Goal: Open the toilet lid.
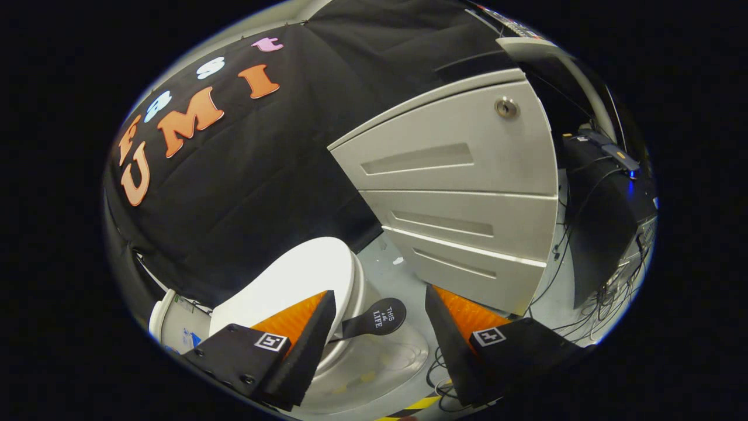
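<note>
The tool is spread wide, its two fingers well apart with nothing held between them. The toilet sits low, just ahead of the fingers and partly behind the left one. Its white lid lies closed over the seat, showing above and beyond the left finger. A dark tab with printing on it sticks out from the front edge of the lid into the gap between the fingers, nearer the left finger; whether it touches that finger cannot be told. Beyond the right finger stands a grey cabinet with three drawers and a round lock near its top. Further off to the right are a dark box and loose cables on the floor. Under the fingers a yellow and black striped strip marks the floor
</note>
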The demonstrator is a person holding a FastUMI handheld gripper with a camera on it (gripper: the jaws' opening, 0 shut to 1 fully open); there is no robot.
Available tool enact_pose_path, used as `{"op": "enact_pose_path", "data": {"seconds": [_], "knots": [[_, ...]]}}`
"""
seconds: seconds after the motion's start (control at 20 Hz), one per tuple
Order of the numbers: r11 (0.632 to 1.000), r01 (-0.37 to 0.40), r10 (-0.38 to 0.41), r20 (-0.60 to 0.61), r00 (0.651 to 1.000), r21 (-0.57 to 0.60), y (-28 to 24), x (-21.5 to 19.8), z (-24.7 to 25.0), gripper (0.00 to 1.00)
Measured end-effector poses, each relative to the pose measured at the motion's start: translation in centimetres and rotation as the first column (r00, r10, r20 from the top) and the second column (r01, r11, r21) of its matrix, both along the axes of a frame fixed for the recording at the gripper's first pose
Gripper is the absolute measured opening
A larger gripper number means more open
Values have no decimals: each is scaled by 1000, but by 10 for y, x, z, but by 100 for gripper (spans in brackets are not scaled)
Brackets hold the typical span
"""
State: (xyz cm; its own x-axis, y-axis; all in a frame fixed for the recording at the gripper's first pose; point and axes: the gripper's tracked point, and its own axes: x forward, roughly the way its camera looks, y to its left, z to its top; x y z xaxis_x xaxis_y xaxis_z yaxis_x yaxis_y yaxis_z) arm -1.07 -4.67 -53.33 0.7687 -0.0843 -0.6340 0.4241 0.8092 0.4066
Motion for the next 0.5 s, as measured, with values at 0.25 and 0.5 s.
{"op": "enact_pose_path", "data": {"seconds": [0.25, 0.5], "knots": [[972, 91, -92, -5, 996, 215, 1, 5, -23, 99], [906, 154, -176, 21, 984, 394, -4, 9, -32, 97]]}}
